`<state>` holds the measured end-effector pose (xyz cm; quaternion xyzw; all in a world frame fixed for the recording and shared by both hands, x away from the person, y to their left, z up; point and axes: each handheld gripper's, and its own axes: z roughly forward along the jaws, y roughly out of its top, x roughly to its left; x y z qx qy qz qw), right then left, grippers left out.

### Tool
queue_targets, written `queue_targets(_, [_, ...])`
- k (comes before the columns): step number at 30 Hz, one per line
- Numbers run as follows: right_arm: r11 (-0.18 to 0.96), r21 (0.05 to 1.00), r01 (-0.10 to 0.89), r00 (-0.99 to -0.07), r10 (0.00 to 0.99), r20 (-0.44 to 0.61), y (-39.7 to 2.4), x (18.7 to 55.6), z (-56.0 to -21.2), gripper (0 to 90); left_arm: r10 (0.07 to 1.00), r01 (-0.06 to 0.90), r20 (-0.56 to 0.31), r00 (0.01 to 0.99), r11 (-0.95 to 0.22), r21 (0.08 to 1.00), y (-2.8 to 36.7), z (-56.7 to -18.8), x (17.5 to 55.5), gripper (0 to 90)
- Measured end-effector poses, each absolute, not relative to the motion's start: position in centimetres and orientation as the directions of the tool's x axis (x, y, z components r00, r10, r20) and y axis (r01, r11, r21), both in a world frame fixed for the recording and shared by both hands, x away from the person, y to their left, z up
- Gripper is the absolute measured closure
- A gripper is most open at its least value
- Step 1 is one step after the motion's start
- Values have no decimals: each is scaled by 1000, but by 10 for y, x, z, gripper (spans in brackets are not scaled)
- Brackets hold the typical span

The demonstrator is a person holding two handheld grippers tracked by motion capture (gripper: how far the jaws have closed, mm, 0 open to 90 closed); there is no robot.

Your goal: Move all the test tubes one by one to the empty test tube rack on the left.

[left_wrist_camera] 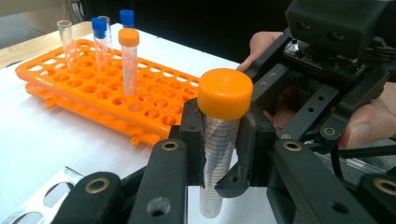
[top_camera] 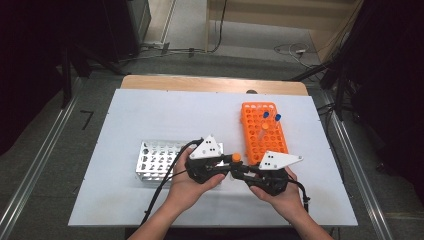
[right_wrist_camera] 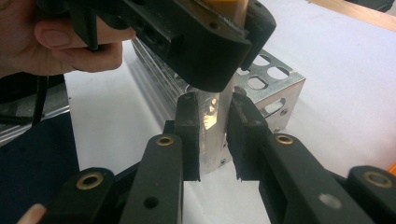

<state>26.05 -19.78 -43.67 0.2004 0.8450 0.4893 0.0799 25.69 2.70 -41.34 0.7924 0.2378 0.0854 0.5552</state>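
A white table [top_camera: 150,115] is lying across the middle of the high view, bearing an orange rack [top_camera: 265,131] right of centre and a metal rack [top_camera: 155,161] lower left. Below centre, both grippers are clamping one orange-capped tube [left_wrist_camera: 220,135]: the left gripper [left_wrist_camera: 219,154] is gripping just under its cap, the right gripper [right_wrist_camera: 211,135] its clear lower body.
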Motion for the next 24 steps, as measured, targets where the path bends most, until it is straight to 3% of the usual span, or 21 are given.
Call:
queue_targets(3, [440,861,255,-909,413,58,-198,261,-437,720,470,283,-133,872,-265,922,28,-413,257,749])
queue_targets(12, [391,877,278,-886,458,77,-217,266,-437,238,505,290,-146,851,-219,932,40,-410,262,749])
queue_targets(13, [391,877,278,-886,458,77,-217,266,-437,238,510,290,-145,848,-218,932,42,-410,263,749])
queue_targets(14, [390,876,284,-880,469,77,-224,267,-437,115,515,289,-141,846,-219,932,44,-410,263,749])
queue_targets(15, [392,875,285,-879,471,76,-227,268,-437,54,519,290,-143,843,-213,933,45,-411,264,749])
queue_targets(17, [394,872,289,-878,472,78,-231,268,-438,0,530,290,-140,836,-211,934,48,-410,264,749])
queue_targets(24, [341,879,332,-851,510,124,-265,277,-441,0,573,285,-138,808,-176,942,59,-406,270,749])
